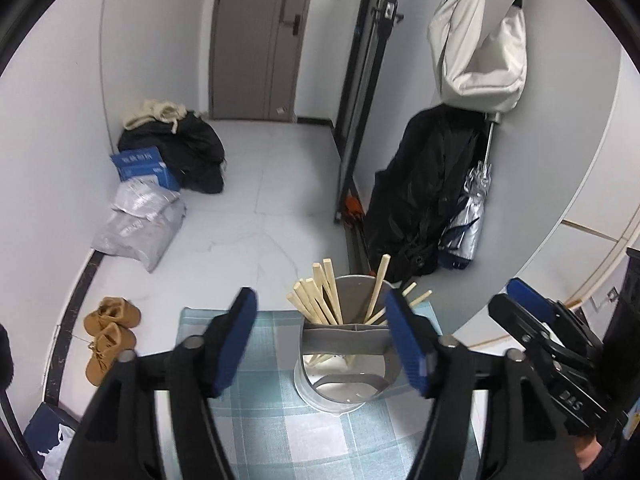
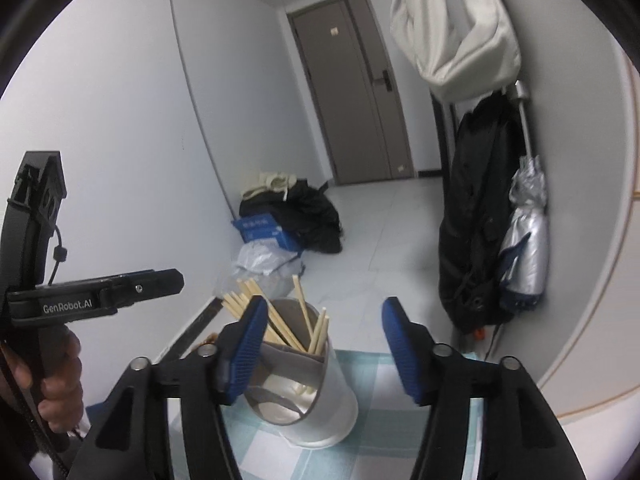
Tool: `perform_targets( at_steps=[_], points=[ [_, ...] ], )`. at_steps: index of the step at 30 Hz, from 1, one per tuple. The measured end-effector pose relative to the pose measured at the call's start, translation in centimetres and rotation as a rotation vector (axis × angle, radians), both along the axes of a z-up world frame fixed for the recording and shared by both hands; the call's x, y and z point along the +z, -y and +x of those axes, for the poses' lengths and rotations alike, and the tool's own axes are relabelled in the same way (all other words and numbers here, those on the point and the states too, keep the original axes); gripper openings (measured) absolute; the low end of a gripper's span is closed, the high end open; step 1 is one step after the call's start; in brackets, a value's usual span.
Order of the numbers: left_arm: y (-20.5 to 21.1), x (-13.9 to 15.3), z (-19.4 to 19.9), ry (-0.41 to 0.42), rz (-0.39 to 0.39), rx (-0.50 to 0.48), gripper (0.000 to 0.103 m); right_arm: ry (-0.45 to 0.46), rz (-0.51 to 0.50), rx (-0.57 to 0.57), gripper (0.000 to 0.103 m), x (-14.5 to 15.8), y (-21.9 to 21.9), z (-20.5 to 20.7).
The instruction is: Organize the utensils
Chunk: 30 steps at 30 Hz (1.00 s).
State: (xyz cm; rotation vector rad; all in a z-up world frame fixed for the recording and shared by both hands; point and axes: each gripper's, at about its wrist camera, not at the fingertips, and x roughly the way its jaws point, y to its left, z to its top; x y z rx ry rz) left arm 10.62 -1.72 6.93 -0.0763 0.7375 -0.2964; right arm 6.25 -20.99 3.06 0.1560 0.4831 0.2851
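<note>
A round metal utensil holder (image 1: pixel 344 338) (image 2: pixel 336 400) with a grey divider stands on a blue-and-white checked cloth (image 1: pixel 280 420). Several wooden chopsticks (image 1: pixel 308 296) (image 2: pixel 280 326) stand upright in its far compartment; its near compartment shows only bare metal. My left gripper (image 1: pixel 320 294) is open above and just short of the holder, with nothing pressed between its blue pads. My right gripper (image 2: pixel 324 304) is also open, the holder sitting low between its fingers and untouched. Each gripper shows in the other's view: the right gripper (image 1: pixel 532 308) at the right, the left gripper (image 2: pixel 160 280) at the left, held by a hand (image 2: pixel 60 380).
The clothed table (image 2: pixel 380 432) ends just past the holder. On the floor lie tan boots (image 1: pixel 110 336), grey parcels (image 1: pixel 140 224), a blue box (image 1: pixel 140 164) and black clothing (image 1: pixel 192 152). A black coat (image 1: pixel 424 192), silver umbrella (image 1: pixel 468 216) and white bag (image 1: pixel 480 48) hang at the right wall.
</note>
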Motion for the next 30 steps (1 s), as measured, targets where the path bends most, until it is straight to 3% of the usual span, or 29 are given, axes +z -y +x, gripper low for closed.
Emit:
perform_targets(
  at_steps=[2, 4, 10, 13, 23, 30],
  points=[
    [0.2, 0.6, -1.2, 0.044, 0.015, 0.03, 0.072, 0.023, 0.006, -0.002, 0.064, 0.6, 0.1, -1.2],
    [0.2, 1.0, -2.2, 0.07, 0.02, 0.056, 0.083, 0.046, 0.001, -0.002, 0.07, 1.2, 0.0, -2.5],
    [0.3, 1.8, -5.3, 0.148, 0.039, 0.102, 0.087, 0.124, -0.026, -0.01, 0.086, 2.3, -0.2, -6.4],
    [0.4, 2.0, -6.8, 0.189, 0.046, 0.125, 0.098, 0.161, -0.038, -0.01, 0.09, 2.6, -0.6, -8.2],
    [-0.5, 0.7, -10.8, 0.3, 0.022, 0.175, 0.101, 0.239, -0.065, -0.054, 0.101, 1.2, -1.5, -12.6],
    [-0.9, -2.1, -11.9, 0.304, 0.024, 0.176, 0.102, 0.261, -0.071, -0.104, 0.103, -1.2, -1.7, -14.4]
  ],
)
